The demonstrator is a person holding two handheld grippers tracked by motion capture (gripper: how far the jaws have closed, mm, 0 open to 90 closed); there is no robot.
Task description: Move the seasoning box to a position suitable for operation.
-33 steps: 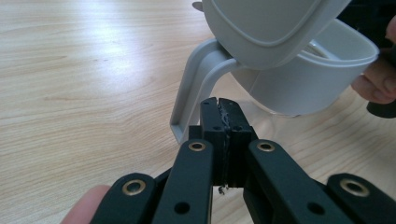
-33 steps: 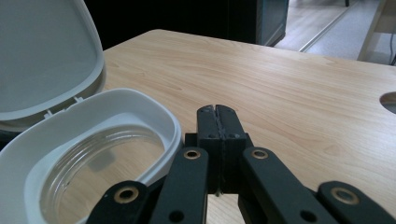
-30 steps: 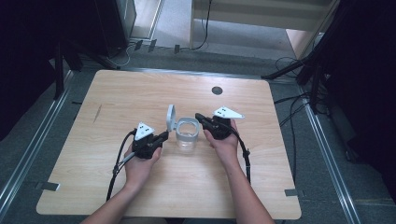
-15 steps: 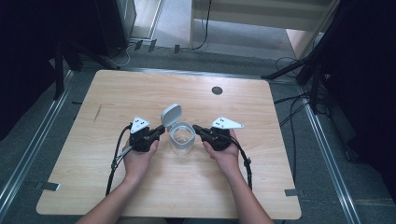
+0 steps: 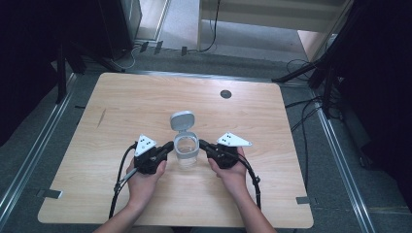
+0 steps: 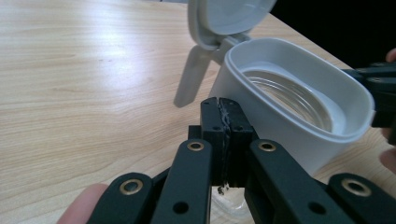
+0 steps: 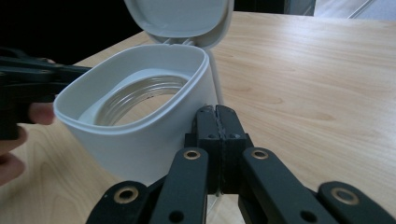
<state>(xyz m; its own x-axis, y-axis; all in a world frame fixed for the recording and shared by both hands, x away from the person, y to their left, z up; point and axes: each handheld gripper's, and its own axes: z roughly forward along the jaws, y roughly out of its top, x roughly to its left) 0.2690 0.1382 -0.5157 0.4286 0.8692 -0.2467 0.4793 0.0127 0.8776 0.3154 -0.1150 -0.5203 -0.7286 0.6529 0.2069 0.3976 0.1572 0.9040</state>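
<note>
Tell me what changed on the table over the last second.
The white flip-lid container with a clear glass base came toward the person's edge of the light wooden table, carried along between the left gripper and the right gripper, whose hands drew back with it. Unchanged: lid open, both grippers' jaws shut and pressing the container's opposite sides.

The high view looks forward and down over the whole table [image 5: 121, 102]. Each gripper view rides low, close behind closed jaws, facing the white container [image 6: 299, 107] from opposite sides; all three views share that container [image 5: 186, 147] [image 7: 140, 126]
</note>
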